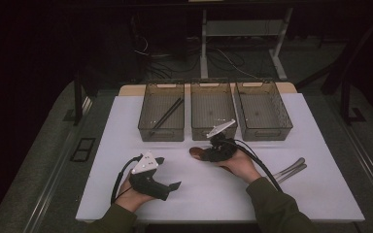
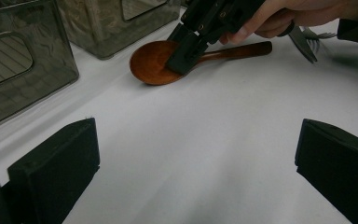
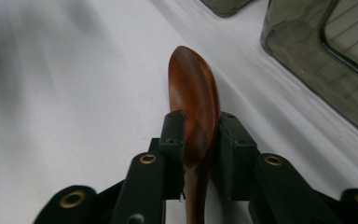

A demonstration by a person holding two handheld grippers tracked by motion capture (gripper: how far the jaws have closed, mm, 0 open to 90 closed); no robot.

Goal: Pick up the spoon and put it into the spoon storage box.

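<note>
A brown wooden spoon (image 1: pixel 196 152) (image 2: pixel 151 63) (image 3: pixel 193 88) lies on the white table top (image 1: pixel 121 126), just in front of the middle bin. My right gripper (image 1: pixel 206 154) (image 2: pixel 185 52) (image 3: pixel 200 126) is shut on it; its two black pads press the sides of the bowl where it narrows to the handle. The handle runs back under the hand. My left gripper (image 1: pixel 169 172) (image 2: pixel 196 158) rests near the front left of the table top, open wide, nothing between its jaws, and it points toward the spoon.
Three smoky see-through bins stand in a row at the back: the left bin (image 1: pixel 161 132) holds black chopsticks (image 1: pixel 167 114), then the middle bin (image 1: pixel 212 132) and the right bin (image 1: pixel 267 132). Metal cutlery (image 1: pixel 291 170) (image 2: pixel 307 39) lies to the right of the right hand.
</note>
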